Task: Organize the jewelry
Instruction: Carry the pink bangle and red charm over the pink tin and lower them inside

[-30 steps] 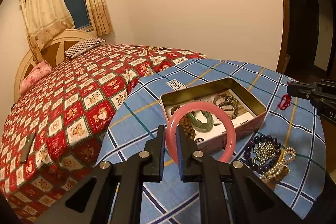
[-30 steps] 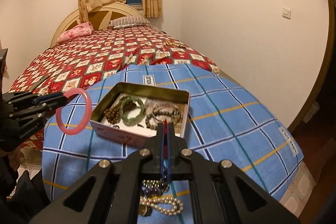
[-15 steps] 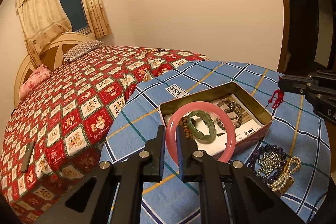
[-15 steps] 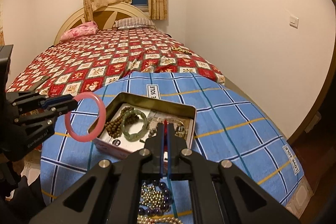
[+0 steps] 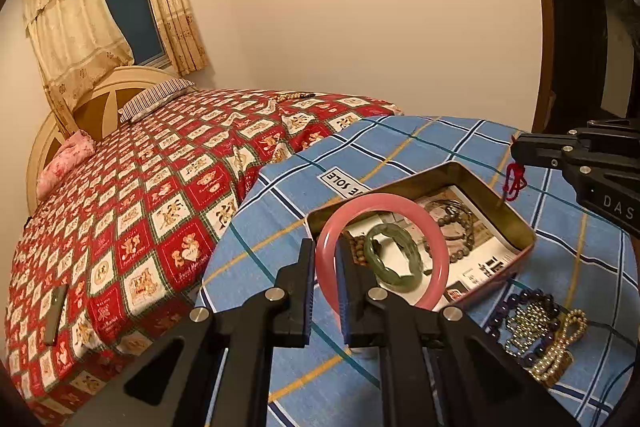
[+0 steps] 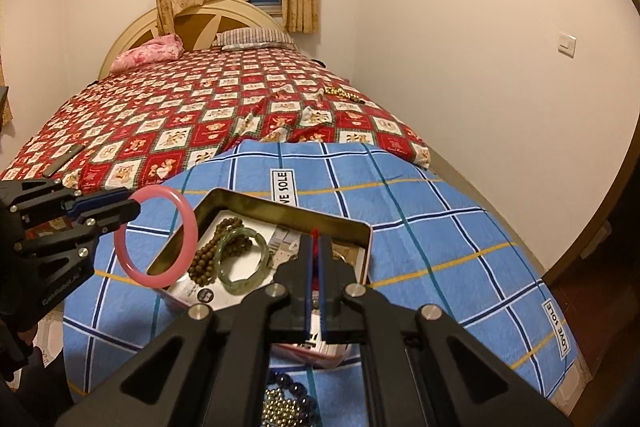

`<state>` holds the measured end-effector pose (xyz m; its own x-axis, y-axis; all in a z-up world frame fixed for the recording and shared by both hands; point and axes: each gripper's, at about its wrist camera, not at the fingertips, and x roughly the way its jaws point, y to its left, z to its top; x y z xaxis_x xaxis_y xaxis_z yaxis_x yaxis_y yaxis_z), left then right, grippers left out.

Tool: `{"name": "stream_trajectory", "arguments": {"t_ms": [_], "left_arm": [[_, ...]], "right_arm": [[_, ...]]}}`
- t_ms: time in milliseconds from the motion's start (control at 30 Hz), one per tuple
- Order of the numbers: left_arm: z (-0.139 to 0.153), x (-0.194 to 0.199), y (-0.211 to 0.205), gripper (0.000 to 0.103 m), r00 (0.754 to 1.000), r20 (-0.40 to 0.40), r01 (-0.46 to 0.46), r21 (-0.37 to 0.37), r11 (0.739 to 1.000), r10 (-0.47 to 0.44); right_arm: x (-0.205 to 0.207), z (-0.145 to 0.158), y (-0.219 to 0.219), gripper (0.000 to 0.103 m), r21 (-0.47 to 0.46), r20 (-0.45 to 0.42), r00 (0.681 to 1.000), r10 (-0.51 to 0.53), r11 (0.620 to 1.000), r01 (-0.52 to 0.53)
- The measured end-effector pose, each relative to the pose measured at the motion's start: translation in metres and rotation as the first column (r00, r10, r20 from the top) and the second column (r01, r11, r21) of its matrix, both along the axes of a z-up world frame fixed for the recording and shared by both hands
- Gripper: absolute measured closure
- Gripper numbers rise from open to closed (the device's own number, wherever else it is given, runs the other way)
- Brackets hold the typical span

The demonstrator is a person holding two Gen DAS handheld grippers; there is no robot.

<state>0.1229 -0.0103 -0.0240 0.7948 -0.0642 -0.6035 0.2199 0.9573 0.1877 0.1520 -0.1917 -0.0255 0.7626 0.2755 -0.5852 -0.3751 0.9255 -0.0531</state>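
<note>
- Two hand-held grippers work above a bed (image 6: pixel 192 115) spread with a red patchwork quilt, its pink pillow (image 6: pixel 146 57) lying by the arched headboard.
- Blue checked cloth (image 6: pixel 440 227), with "LOVE SOLE" labels, lies over the foot of the bed and carries the jewelry.
- Open metal tin (image 5: pixel 520 227) sits on the cloth, a printed paper lining its floor.
- Left gripper (image 5: pixel 326 287) is clamped on the rim of a pink bangle (image 5: pixel 434 239), holding the ring upright in the air over the tin's near-left corner; from the right wrist view the same bangle (image 6: pixel 188 223) hangs beside the tin's left wall.
- Right gripper (image 6: pixel 315 291) has its fingers pressed together on a red string loop (image 5: pixel 514 181), which dangles above the tin's far-right rim; the red shows as a sliver between the pads in its own camera.
- Green jade bracelet (image 6: pixel 242 261) lies flat inside the tin, touching a strand of brown wooden beads (image 6: pixel 208 255) on its left.
- Darker bead bracelets (image 5: pixel 456 227) rest toward the tin's right side.
- Loose heap outside the tin, on the cloth near its front corner: purple beads (image 5: pixel 520 301), a gold bead chain (image 5: pixel 528 323) and a pearl strand (image 5: pixel 570 331), all tangled together.
</note>
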Motion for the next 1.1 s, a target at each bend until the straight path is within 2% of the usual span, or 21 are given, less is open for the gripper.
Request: {"name": "stream_trajectory", "arguments": {"t_ms": [600,1100], "left_arm": [[-0.011,0.046,-0.014,0.094,0.999,-0.04,0.002,0.03,1.0,-0.001],[-0.032,0.07,-0.02,0.094,0.996,-0.09,0.0,0.054,0.999,0.005]], "right_arm": [[0.045,-0.017,0.003,0.1,-0.029,-0.058,0.998,-0.023,0.999,0.021],[0.067,-0.035,0.008,0.1,-0.062,-0.105,0.994,-0.039,0.998,0.032]]}}
